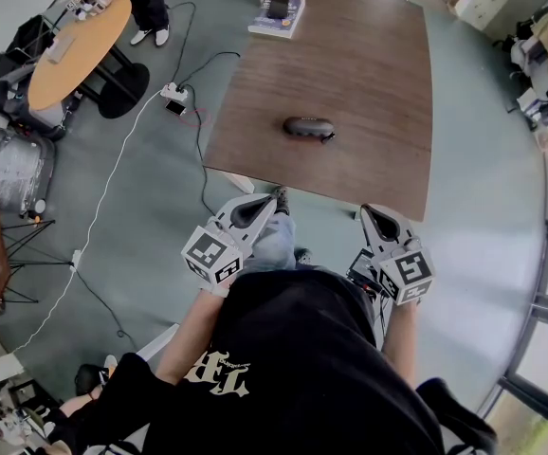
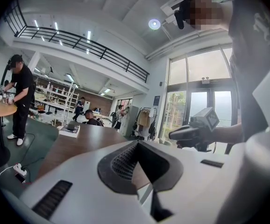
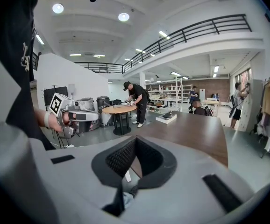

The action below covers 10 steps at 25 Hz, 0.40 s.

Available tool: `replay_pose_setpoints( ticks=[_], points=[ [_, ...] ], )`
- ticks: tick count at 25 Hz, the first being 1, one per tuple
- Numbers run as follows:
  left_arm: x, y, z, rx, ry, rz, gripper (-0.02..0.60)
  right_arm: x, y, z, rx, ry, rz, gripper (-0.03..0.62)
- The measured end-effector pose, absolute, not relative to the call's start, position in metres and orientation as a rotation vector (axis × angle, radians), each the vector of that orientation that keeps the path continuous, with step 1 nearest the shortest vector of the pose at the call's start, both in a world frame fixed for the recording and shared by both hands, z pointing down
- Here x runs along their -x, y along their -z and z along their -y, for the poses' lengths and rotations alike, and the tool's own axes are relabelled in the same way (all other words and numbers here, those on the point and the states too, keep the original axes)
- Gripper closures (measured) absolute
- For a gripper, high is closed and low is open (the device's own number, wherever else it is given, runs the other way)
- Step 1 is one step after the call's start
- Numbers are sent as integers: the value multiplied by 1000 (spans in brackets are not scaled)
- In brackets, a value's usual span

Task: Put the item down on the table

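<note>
So the dark oval item (image 1: 309, 127) is lying flat on the brown table (image 1: 369, 74), towards the near edge, with its long axis running side to side in the head view. It's too small and dark to say what it actually is. The left tool (image 1: 274, 199) and right tool (image 1: 373, 214) are both closed and empty, hanging just off the table's edge.
</note>
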State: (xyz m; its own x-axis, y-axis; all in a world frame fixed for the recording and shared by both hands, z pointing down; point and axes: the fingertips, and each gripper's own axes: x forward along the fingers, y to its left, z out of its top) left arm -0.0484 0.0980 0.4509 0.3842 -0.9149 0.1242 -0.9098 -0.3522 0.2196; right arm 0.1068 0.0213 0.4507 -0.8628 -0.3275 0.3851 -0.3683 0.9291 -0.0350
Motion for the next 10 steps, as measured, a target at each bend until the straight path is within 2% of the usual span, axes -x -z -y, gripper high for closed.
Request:
replay_pose_setpoints(
  ticks=[10],
  points=[
    [46,-456,-99,-2380,17,1616,575,-109,-454,-23,-500,-142,2700,606]
  ],
)
